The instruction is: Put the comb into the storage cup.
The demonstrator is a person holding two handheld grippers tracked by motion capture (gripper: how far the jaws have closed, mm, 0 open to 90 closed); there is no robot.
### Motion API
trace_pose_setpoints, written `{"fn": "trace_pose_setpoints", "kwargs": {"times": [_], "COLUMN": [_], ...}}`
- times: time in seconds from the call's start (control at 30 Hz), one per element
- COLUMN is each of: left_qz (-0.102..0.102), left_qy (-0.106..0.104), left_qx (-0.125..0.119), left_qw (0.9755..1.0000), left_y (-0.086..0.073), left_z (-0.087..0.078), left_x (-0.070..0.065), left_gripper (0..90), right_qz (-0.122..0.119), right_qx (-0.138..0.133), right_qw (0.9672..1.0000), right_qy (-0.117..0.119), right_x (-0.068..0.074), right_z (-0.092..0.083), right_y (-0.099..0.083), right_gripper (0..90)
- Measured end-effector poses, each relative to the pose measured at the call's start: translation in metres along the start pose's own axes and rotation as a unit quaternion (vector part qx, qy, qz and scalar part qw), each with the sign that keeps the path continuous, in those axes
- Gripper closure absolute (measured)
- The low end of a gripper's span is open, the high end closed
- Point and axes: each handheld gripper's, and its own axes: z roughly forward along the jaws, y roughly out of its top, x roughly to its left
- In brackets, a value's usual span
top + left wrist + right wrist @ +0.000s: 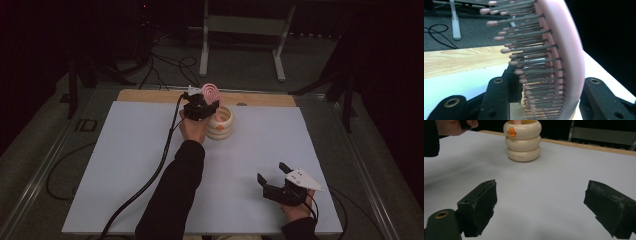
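Observation:
A pink hairbrush [211, 92] stands upright, its lower end down inside a cream ringed cup [222, 125] with an orange mark, at the far middle of the white sheet. My left gripper [200, 107] is beside the cup's left rim, with the brush [566, 50] between its jaws. The bristle tips meet one jaw and the pink back meets the other. My right gripper [272, 172] rests near the front right, open, with nothing between its pads [480, 205]. It faces the cup [524, 142] across bare sheet.
The white sheet [125, 175] covers a wooden tabletop whose far strip [150, 96] shows. Black cables [150, 182] trail from both grippers. A metal stand's legs [204, 55] and loose cables lie on the grey floor behind the table.

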Motion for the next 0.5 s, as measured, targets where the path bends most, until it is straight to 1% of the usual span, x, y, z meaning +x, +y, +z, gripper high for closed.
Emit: {"fn": "trace_pose_setpoints", "kwargs": {"times": [0.13,0.27,0.5], "left_qz": [0.000,-0.009,-0.008], "left_qy": [0.001,0.005,0.007], "left_qx": [0.000,-0.003,0.000], "left_qw": [1.0000,0.9999,0.9999], "left_y": [-0.0010,-0.0044,-0.0055], "left_z": [0.0000,-0.0004,-0.0014], "left_x": [0.0005,0.0035,0.0064], "left_gripper": [57.3,56.1,55.8], "right_qz": [0.000,0.000,-0.001], "right_qx": [0.000,0.001,0.001], "right_qw": [1.0000,1.0000,1.0000], "right_qy": [0.000,0.001,0.001], "right_x": [0.0000,0.0002,0.0004], "right_z": [0.0001,0.0000,0.0005], "right_y": [0.0000,0.0000,-0.0002], "right_gripper": [10.6,10.6,10.6]}}
